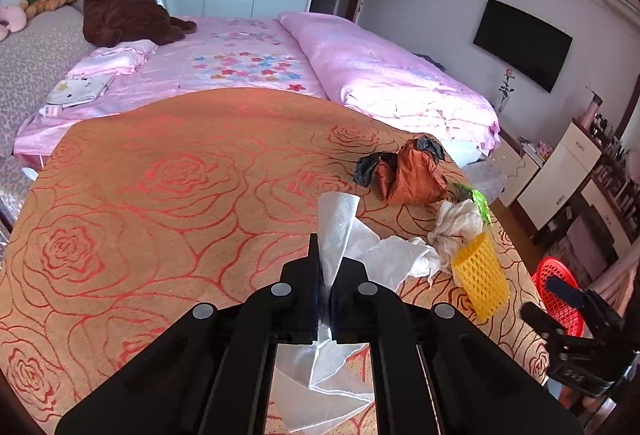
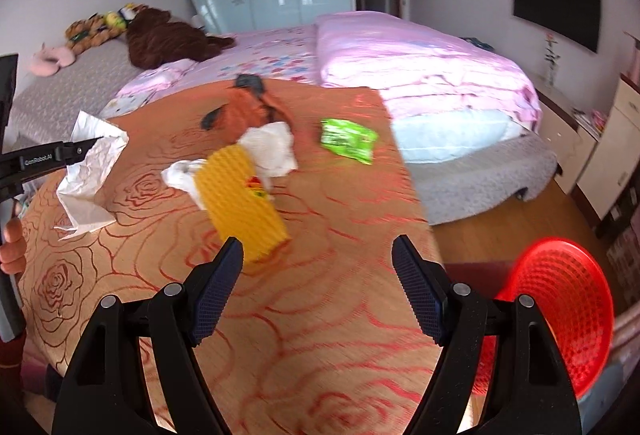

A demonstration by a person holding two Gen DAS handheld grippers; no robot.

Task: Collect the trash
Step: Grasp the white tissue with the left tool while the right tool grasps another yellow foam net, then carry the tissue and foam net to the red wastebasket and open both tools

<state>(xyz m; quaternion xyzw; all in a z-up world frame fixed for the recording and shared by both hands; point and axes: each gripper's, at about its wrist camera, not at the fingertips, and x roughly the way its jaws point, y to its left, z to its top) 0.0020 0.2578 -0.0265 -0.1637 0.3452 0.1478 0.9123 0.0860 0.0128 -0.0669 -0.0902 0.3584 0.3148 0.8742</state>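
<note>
Room: bedroom, with a pink-quilted bed [image 1: 360, 75] past the work surface, black wall-mounted television [image 1: 524, 43] at 2 o'clock in the left wrist view.
Surface: orange cloth with red rose outlines [image 1: 180, 195], spread across the foreground.
Left gripper [image 1: 326, 275]: clenched on a crumpled white tissue sheet [image 1: 340, 227], held just above the cloth; seen in the right wrist view at 9 o'clock, tissue hanging from the tips.
Right gripper [image 2: 318, 275]: released, jaws spread wide, nothing between them, hung over the cloth near its right edge.
Yellow foam-net sleeve [image 2: 244, 203]: lay on the cloth at 11 o'clock of the right gripper, near the left finger tip; contact could not be told.
Crumpled white paper wad [image 2: 272, 149]: just behind the sleeve, touching it.
Orange and black plastic bag [image 1: 408, 171]: bunched, beyond the wad.
Green printed wrapper [image 2: 348, 141]: flat on the cloth, at 12 o'clock of the right gripper, apart from the wad.
Red perforated plastic basket [image 2: 560, 315]: off the cloth at 3 o'clock, beside the right finger.
</note>
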